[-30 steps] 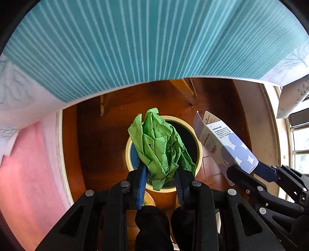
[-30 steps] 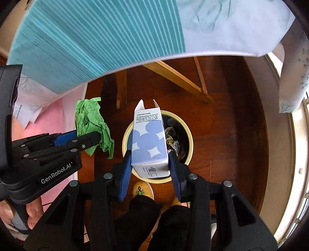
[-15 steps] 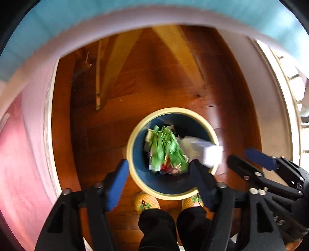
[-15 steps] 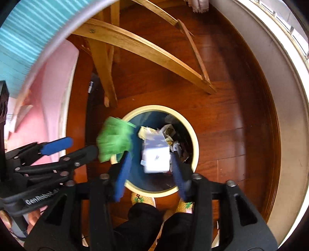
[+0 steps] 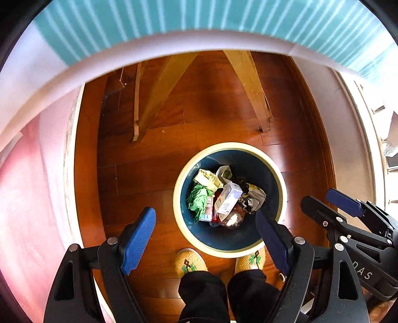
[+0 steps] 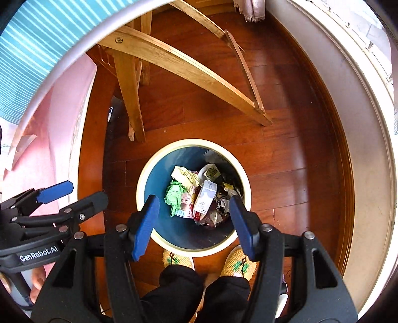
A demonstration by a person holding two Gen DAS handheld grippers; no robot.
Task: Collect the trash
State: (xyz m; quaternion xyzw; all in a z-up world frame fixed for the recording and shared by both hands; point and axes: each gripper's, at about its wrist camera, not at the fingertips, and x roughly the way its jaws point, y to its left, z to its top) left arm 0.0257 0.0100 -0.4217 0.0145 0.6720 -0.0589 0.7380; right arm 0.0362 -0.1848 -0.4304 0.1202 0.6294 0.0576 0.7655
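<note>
A round bin [image 5: 280, 181] [image 6: 154, 171] with a cream rim and dark blue inside stands on the wooden floor. Inside it lie the crumpled green paper [image 5: 199, 198] [image 6: 175, 193], the white and blue carton [image 5: 228, 200] [image 6: 206, 196] and other wrappers. My left gripper [image 5: 206, 238] is open and empty, above the bin's near left edge. My right gripper [image 6: 194, 226] is open and empty, straight above the bin. Each gripper also shows at the side of the other's view.
Wooden table legs [image 6: 131, 82] stand just behind the bin, under a teal striped tablecloth [image 5: 199, 15]. The person's knitted slippers [image 6: 177, 258] are at the bin's near edge. A pink surface [image 5: 27, 198] lies left, a pale baseboard [image 6: 360, 139] right.
One second ago the left gripper held the green paper and the right held the carton. Both opened, both items fell into the bin, and the views now sit lower under the tablecloth.
</note>
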